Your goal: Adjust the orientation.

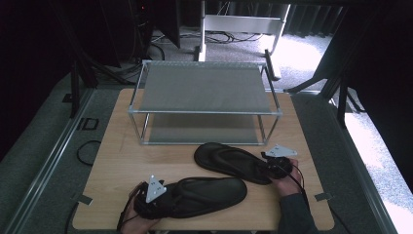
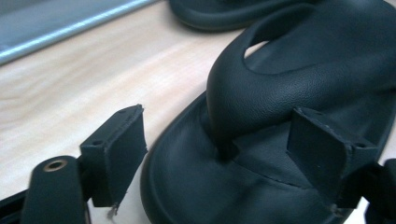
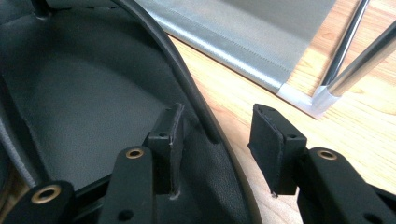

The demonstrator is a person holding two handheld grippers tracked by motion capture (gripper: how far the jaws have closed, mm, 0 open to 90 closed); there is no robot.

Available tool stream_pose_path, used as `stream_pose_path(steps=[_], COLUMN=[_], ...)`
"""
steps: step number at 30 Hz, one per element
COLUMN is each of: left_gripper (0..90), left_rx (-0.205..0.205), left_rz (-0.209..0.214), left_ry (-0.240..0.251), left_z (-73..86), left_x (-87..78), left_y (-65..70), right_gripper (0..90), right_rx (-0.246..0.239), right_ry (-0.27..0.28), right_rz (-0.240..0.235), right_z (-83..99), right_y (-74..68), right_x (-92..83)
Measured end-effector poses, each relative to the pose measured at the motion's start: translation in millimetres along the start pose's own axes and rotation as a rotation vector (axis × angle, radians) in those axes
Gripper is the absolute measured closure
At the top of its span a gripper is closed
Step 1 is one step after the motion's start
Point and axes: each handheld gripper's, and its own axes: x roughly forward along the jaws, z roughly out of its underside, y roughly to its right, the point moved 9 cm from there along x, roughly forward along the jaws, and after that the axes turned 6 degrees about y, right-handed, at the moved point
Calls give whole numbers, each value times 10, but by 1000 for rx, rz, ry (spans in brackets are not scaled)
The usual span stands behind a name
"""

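Note:
Two black flip-flop sandals lie on the wooden table (image 1: 122,161). At the left end of the near sandal (image 1: 209,195) is my left gripper (image 1: 166,200). In the left gripper view it (image 2: 219,156) stands open astride the strap end of that sandal (image 2: 280,84), one pad over the table and the other above the footbed. The far sandal (image 1: 229,161) has my right gripper (image 1: 269,168) at its right end. In the right gripper view that gripper (image 3: 219,140) is open astride this sandal's (image 3: 84,93) rim, one pad on the footbed side, the other outside it.
A metal two-shelf shoe rack (image 1: 204,112) stands at the back of the table, both shelves bare. Its lower shelf (image 3: 261,37) and a corner post (image 3: 345,51) lie just beyond the right gripper. The person's hands come in at the table's front edge.

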Motion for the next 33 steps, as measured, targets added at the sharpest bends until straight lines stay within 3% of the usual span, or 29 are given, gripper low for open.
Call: stream_pose_path(steps=[6, 11, 14, 17, 21, 26, 33], left_gripper=[243, 261, 299, 324, 341, 328, 312], left_rx=[11, 11, 1, -42, -56, -67, -63], left_rz=[-92, -122, -168, -218, -234, -186, -114], left_ry=[2, 14, 15, 2, 3, 37, 83], left_z=[-168, -236, -266, -293, -334, -386, -423], left_x=[211, 323, 370, 429, 490, 396, 182], left_y=[-217, -326, -433, -580, -635, -542, -174], right_gripper=[538, 534, 525, 516, 512, 515, 520], right_rx=[-11, -13, -29, -37, -46, -42, -38], right_ry=[-3, -15, -28, -27, -32, -31, -39], right_rz=[-25, -67, -78, -97, -104, -106, -102], right_z=[-58, -115, -169, -240, -285, -292, -254], right_y=[-71, -130, -153, -208, -236, -229, -216], right_x=[81, 162, 228, 300, 344, 343, 340])
